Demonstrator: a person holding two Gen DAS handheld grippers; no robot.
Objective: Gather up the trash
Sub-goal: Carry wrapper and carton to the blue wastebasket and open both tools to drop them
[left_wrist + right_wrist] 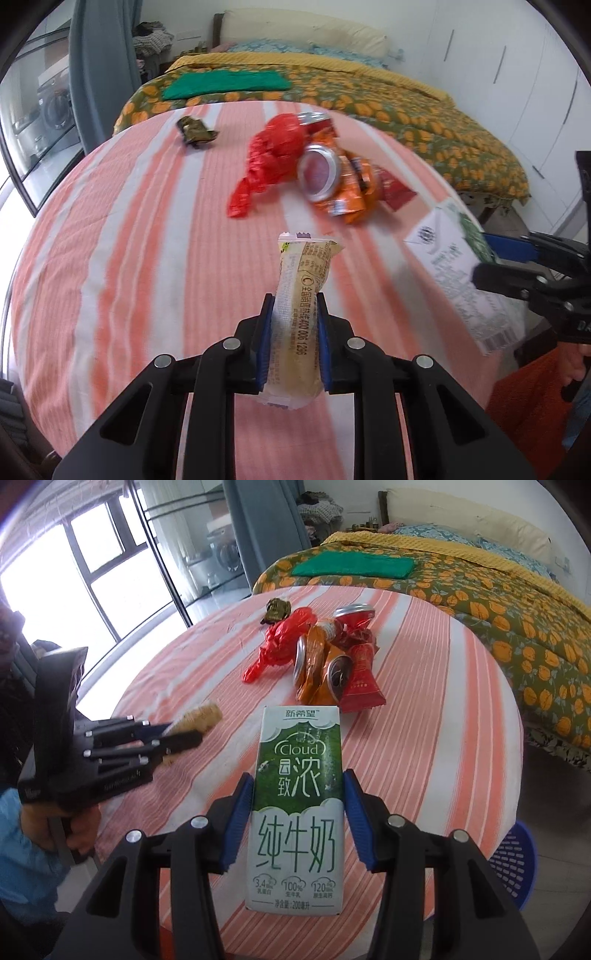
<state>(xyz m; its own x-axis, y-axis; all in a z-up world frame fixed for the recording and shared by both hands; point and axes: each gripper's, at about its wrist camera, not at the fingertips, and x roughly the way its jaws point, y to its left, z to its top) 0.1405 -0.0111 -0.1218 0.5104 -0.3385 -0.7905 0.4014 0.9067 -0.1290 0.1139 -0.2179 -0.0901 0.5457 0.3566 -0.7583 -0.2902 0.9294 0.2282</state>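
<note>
On my left, the left gripper (294,325) is clamped on a beige snack wrapper (300,310), held mid-length above the striped worktop (129,258). I judge it light, soft and crinkly, so a firm pinch suits it. Ahead lies the remaining pile: a red plastic bag (271,158), crushed cans (321,177) and a dark wrapper (195,131). Thin film will want gathering at a bunched fold; cans look stiff, slippery. On my right, the right gripper (297,816) grips a milk carton (297,805) by its narrow sides, probably light, crushable. A blue basket (517,864) sits beside the worktop.
</note>
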